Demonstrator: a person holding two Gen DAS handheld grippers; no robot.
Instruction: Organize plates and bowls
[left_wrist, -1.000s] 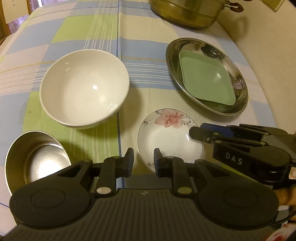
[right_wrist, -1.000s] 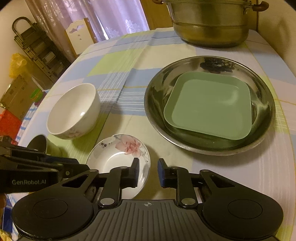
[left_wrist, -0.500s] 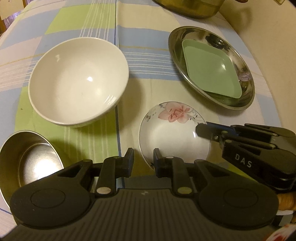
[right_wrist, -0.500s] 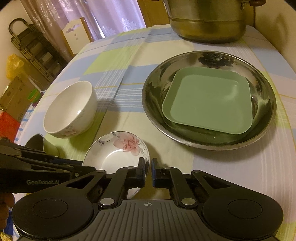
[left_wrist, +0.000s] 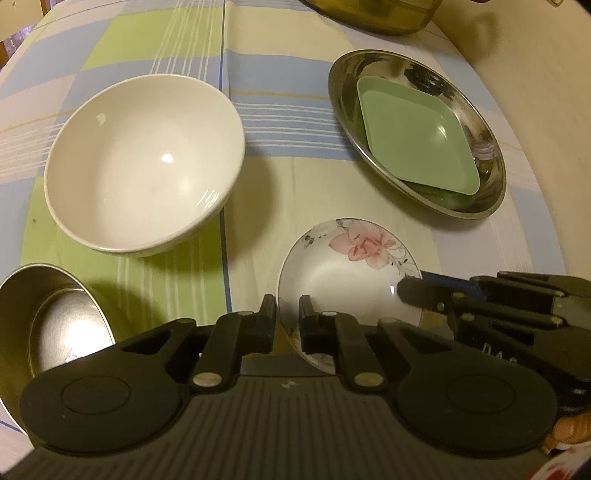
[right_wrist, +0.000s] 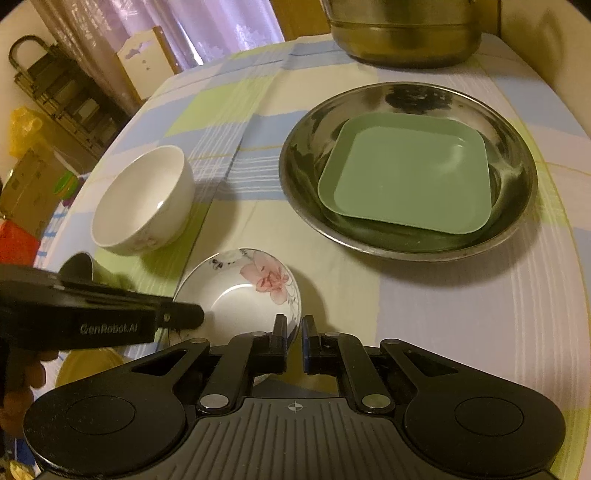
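The right gripper has its fingers closed on the near rim of the floral saucer, which sits upright on the checked desk, flower toward the steel plate. The left gripper straddles the saucer's left rim, fingers slightly apart. The green square plate lies in the steel plate.

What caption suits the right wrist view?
Right gripper closing on the floral dish rim, green plate resting in steel pan.
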